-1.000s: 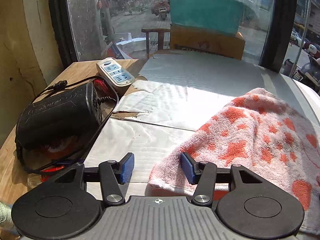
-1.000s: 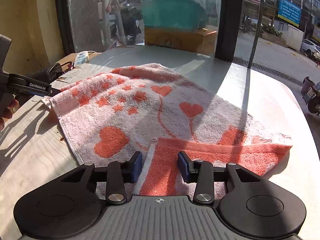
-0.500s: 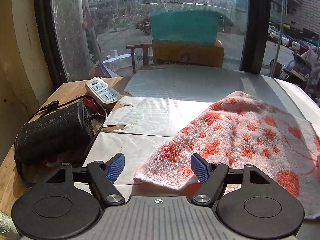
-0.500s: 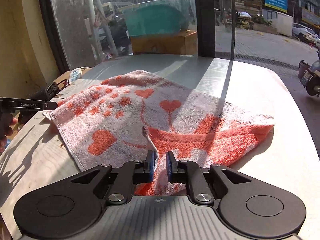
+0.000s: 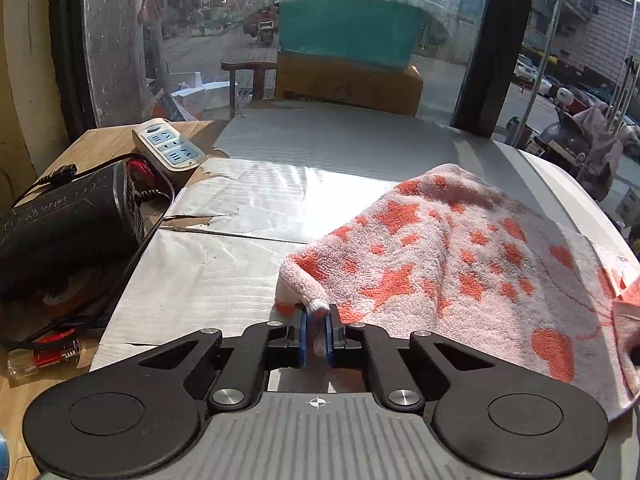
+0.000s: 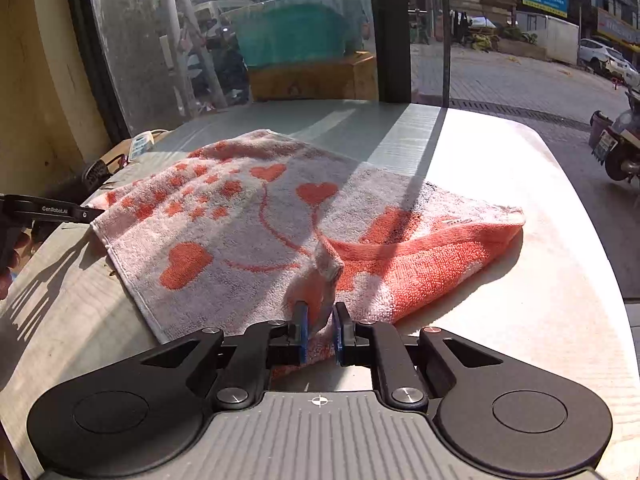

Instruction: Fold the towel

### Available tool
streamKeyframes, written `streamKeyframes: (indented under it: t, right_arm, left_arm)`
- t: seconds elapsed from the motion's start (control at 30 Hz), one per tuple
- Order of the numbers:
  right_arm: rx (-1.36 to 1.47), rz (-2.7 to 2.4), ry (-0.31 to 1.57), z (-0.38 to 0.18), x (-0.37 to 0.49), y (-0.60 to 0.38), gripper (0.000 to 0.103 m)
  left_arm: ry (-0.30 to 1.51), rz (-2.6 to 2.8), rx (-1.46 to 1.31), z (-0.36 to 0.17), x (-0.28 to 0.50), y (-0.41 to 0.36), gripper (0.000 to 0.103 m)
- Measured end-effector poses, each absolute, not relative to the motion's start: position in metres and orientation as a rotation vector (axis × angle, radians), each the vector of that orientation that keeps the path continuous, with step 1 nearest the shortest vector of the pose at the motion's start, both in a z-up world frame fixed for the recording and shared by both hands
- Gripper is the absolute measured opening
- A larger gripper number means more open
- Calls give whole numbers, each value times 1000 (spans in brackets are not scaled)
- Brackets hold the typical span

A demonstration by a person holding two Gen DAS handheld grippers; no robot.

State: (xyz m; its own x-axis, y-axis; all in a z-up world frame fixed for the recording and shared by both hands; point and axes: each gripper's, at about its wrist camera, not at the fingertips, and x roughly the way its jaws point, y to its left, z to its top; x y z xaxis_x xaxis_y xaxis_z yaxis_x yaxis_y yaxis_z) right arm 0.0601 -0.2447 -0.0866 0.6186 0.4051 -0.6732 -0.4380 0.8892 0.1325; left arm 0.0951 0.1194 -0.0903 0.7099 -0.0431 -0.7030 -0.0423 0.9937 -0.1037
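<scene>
Since a second ago, both grippers have gone from gaping to pinching: the left gripper (image 5: pixel 316 330) is now clamping a near corner of the towel (image 5: pixel 460 268), and the right gripper (image 6: pixel 320 330) is clamping a bunched-up corner of it (image 6: pixel 256 224), lifting that fabric into a peak. One pink towel with orange hearts and stars is lying across the middle of the tabletop (image 5: pixel 208 280). One white power strip (image 5: pixel 170 148) and one black charger (image 5: pixel 68 224) are sitting at the tabletop's left edge.
</scene>
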Motion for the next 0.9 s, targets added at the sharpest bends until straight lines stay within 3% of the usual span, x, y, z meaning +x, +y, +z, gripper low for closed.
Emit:
streamKeyframes:
  t: [0.13,0.37,0.6,0.7,0.8,0.9]
  right_arm:
    - [2,470,756,-82,64,-255,4]
    - [30,466,743,-65,112,-252,2]
    - [140,472,250,78,89,-272,1]
    - [160,424,131,99,39,-310,1]
    - [115,325,211,72,0,-342,2]
    - [101,314,446,17,-17,-360,2]
  left_arm:
    - [758,-11,-138,-83,94,116,8]
    - [694,18,-199,-55,131,113,8]
    - [375,4,-243,48,98,108,8]
    - [267,-14,-246,71,54,104,8]
    - [346,-66,-217,53,29,93,9]
    - [546,-85,-180,9,16,80,9]
